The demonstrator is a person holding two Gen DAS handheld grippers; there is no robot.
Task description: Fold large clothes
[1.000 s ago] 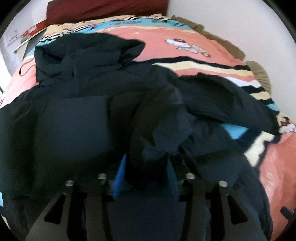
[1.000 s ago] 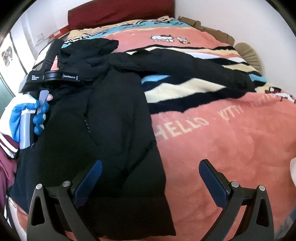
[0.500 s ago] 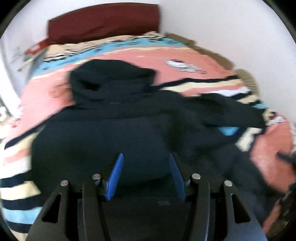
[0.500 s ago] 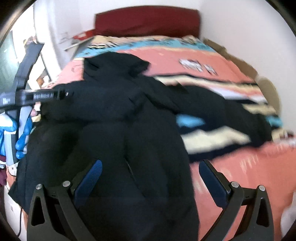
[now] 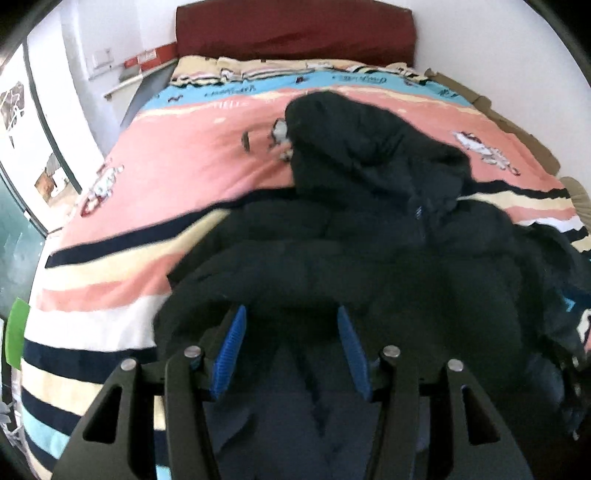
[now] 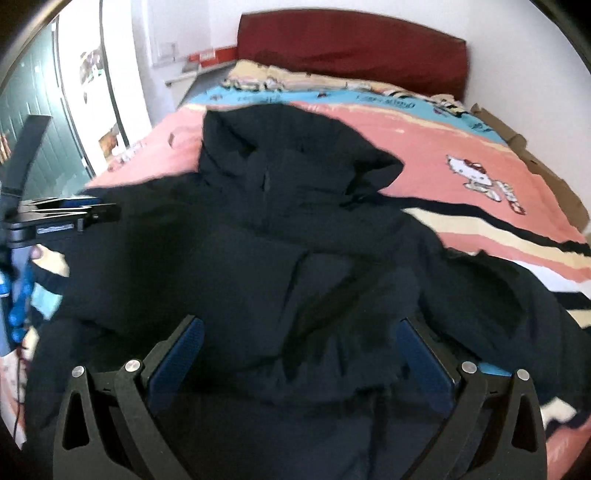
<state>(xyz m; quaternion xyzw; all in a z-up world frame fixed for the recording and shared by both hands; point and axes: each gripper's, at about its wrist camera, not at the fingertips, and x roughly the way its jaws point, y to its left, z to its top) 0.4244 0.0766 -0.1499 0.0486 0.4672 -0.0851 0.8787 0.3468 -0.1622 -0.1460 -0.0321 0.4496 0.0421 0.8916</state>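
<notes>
Jacket (image 5: 369,258) sleeve now out of left gripper (image 5: 291,325)

Matt black padded jacket (image 6: 295,258); fleecy blanket (image 5: 184,177); ribbed blue tongs pads (image 5: 231,354).

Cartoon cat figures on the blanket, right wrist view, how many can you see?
1: the cartoon cat sits on the pink band right of the black jacket. Others may lie hidden under it.

1. The left wrist view looks steeply down from the bed's foot edge toward the headboard (image 5: 295,33), close over the black jacket (image 5: 369,236).
2. The right wrist view faces likewise, just as close.
3. Both share jacket, blanket (image 6: 461,147) and headboard.
</notes>
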